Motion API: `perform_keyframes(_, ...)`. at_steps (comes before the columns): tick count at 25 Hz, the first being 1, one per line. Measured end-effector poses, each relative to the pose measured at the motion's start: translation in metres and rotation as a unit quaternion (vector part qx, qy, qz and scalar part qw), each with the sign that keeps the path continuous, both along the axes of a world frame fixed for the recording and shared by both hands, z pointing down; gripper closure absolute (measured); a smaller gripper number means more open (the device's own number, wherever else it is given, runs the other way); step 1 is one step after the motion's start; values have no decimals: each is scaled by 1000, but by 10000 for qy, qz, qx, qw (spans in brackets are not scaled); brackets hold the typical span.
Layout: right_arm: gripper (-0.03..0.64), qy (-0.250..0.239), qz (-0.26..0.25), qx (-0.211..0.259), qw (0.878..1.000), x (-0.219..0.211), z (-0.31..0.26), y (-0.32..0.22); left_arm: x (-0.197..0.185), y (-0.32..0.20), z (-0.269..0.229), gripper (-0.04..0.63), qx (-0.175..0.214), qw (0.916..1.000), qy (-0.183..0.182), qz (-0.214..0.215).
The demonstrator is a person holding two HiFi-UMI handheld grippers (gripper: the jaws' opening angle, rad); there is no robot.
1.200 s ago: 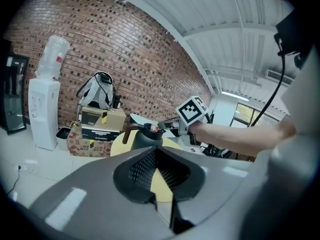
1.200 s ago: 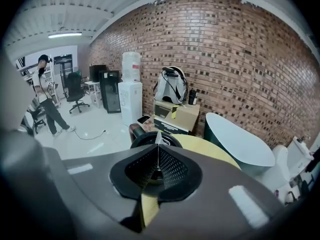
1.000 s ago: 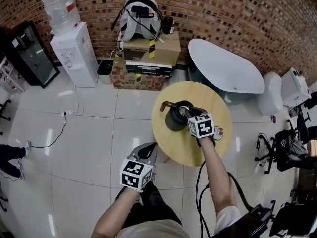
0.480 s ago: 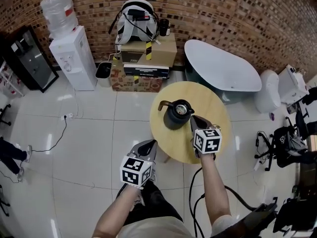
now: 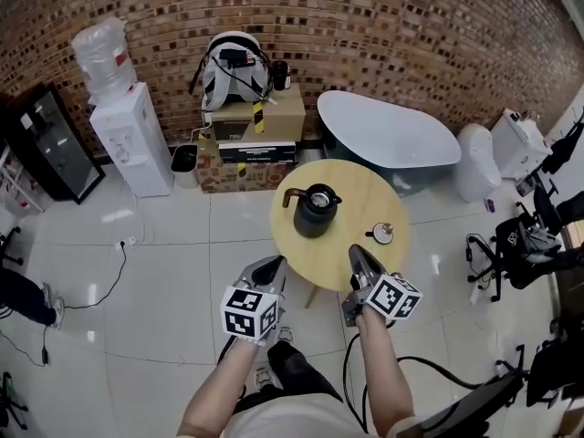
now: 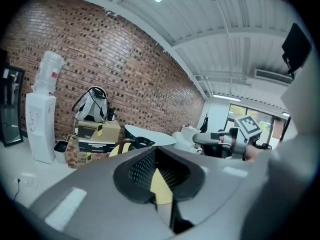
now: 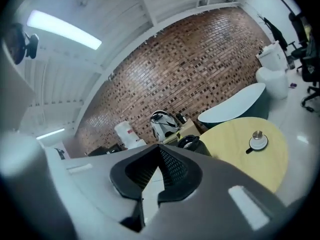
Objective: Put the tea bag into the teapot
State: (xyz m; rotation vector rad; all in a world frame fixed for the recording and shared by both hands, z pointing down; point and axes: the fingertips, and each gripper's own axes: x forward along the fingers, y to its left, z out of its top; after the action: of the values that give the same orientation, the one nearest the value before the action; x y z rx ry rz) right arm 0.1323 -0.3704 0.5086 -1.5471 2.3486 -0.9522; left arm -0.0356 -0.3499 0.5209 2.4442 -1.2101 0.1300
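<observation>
A dark teapot (image 5: 313, 210) stands without its lid at the back left of the round yellow table (image 5: 347, 263). It also shows in the right gripper view, teapot (image 7: 189, 143), and in the left gripper view, teapot (image 6: 138, 142). Its small lid (image 5: 381, 234) lies on the table to the right, lid (image 7: 257, 140). No tea bag is in sight in any view. My right gripper (image 5: 358, 257) hangs over the table's near edge, shut and empty, its jaws together (image 7: 151, 186). My left gripper (image 5: 273, 266) hovers just left of the table, shut with nothing in it (image 6: 161, 191).
Behind the table stand a white and blue tub (image 5: 388, 140), stacked cardboard boxes (image 5: 251, 130) with a backpack (image 5: 235, 62) on top, and a water dispenser (image 5: 137, 135). Office chairs (image 5: 525, 245) crowd the right side. A cable (image 5: 109, 263) trails over the tiled floor.
My right gripper has drawn back from over the teapot to the table's near edge. The lid now shows clear of it. The left gripper has hardly moved.
</observation>
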Motion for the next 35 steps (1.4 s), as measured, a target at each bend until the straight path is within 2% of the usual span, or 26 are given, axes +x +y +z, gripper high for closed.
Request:
perform_keyframes(4, 615, 42, 51, -21, 10000, -5, -6, 51, -4, 28, -11, 583, 79, 9999, 51, 70)
perform_keyframes(10, 615, 436, 187, -32, 9989, -4, -6, 115, -15, 68, -13, 583, 74, 9997, 193, 87)
perform_keyframes(18, 615, 1015, 63, 245, 9945, 4, -25, 154, -17, 99, -28, 583, 320, 9994, 82, -96)
perform_keyframes(23, 617, 1597, -79, 526, 9857, 19, -40, 184, 2, 119, -34, 583, 361, 9992, -37, -177)
perform_keyframes(29, 617, 1561, -127, 475, 9865, 50, -33, 230, 35, 171, -36, 583, 369, 9989, -171, -215)
perform_keyframes(35, 617, 1612, -381, 500, 9849, 53, -30, 273, 44, 225, -36, 583, 348, 9982, -344, -358)
